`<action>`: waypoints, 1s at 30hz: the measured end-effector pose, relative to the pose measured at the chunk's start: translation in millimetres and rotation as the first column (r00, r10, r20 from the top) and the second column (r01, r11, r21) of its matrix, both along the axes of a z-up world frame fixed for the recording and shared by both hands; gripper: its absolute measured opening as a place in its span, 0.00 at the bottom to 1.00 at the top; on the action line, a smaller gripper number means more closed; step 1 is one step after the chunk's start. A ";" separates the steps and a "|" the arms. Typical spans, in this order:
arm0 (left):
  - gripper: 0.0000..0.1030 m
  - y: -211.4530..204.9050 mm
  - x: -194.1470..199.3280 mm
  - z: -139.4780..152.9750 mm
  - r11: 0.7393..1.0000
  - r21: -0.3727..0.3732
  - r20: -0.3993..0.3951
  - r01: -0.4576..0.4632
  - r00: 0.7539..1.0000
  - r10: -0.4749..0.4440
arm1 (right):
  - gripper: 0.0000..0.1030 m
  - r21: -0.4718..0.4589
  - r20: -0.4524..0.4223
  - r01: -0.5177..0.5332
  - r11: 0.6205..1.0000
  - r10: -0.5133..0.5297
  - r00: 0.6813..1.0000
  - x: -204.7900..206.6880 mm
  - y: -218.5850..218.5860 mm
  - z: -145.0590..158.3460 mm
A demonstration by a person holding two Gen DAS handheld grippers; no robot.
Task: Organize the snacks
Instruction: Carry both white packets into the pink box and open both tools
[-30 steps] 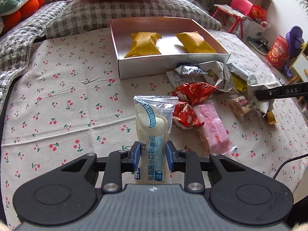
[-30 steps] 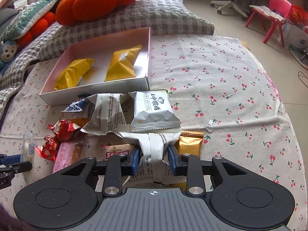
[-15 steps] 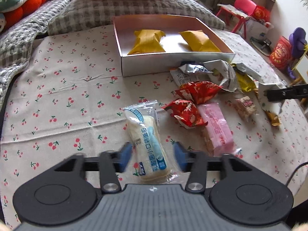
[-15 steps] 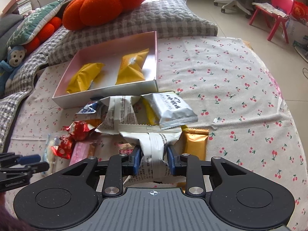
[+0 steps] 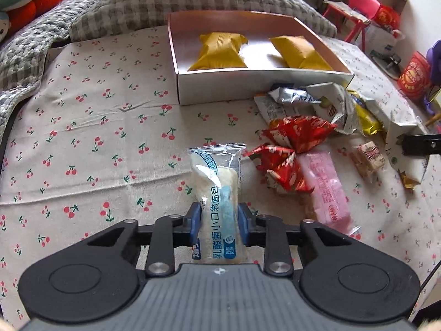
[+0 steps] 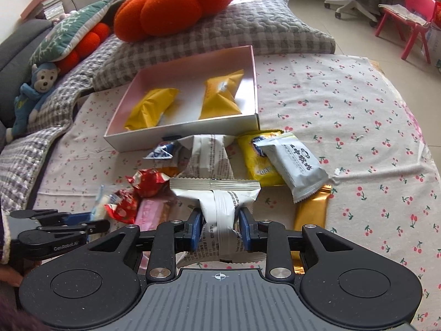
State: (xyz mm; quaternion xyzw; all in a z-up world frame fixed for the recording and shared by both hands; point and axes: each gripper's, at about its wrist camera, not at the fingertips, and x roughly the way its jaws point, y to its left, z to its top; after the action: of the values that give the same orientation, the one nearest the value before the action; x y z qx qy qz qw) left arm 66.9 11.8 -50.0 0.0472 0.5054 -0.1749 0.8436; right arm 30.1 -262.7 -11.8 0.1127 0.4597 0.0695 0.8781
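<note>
Two yellow packets (image 5: 220, 52) are lying side by side in the open white box (image 5: 259, 85) in the left wrist view, the box sitting on the cherry-print cloth (image 5: 82, 138) just behind the loose snacks. Left hand-held gripper (image 5: 219, 226): its jaws have just been closing, and the blue pads are now pressing both sides of a clear bread packet (image 5: 217, 193) with blue lettering, its sealed end pointing toward the box. Red foil snacks (image 5: 286, 149) are lying just right of that packet, touching a pink bar (image 5: 325, 190); silver and white wrappers (image 5: 308, 102) are piling up near the box's front wall. A small wrapped cube (image 5: 369, 157) is sitting further right, near a black finger of the other gripper at the frame edge.

Right wrist view: the right hand-held gripper (image 6: 220, 229) is clamping tight on a white printed wrapper (image 6: 217, 201), its crimped end spreading wide above the pads (whether it is clear of the cloth cannot be told). Beyond it are lying a yellow bag (image 6: 256, 162), a grey-white pouch (image 6: 295, 162) overlapping that bag, and a gold bar (image 6: 311, 209) partly under the pouch. The white box is sitting behind the pile, with an orange pumpkin cushion (image 6: 171, 5) on the grey checked pillow (image 6: 248, 30) further back. The left gripper is showing at the lower left edge, beside the red snacks.
</note>
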 end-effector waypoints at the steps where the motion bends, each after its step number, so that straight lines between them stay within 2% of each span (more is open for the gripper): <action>1: 0.21 0.4 0.4 2.6 1.000 -0.010 0.000 -0.001 1.000 0.001 | 0.27 0.007 0.003 0.002 1.000 -0.002 1.000 1.0 -0.2 1.5; 4: 0.15 1.3 1.0 11.6 0.999 -0.043 0.008 0.002 1.000 -0.002 | 0.27 0.031 0.014 0.008 0.999 -0.008 1.000 3.6 -0.3 6.3; 8: 0.13 0.8 3.3 18.4 0.997 -0.077 0.011 0.000 1.000 0.000 | 0.27 0.063 0.029 0.015 0.998 -0.017 0.999 9.3 -0.3 11.7; 23: 0.12 -3.1 25.0 48.1 0.983 -0.180 0.066 -0.043 0.996 0.056 | 0.27 0.140 0.047 0.039 0.989 -0.046 0.998 39.3 6.4 21.3; 30: 0.12 -16.2 49.6 56.1 0.964 -0.253 0.075 -0.081 0.992 0.103 | 0.27 0.208 0.047 0.079 0.975 -0.091 0.995 67.3 7.1 20.9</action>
State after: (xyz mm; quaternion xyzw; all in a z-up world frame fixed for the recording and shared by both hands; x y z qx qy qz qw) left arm 116.5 -4.4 6.1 -0.0754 0.4436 -0.1955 0.8714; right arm 97.4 -255.6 9.1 0.2205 0.4198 0.0822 0.8766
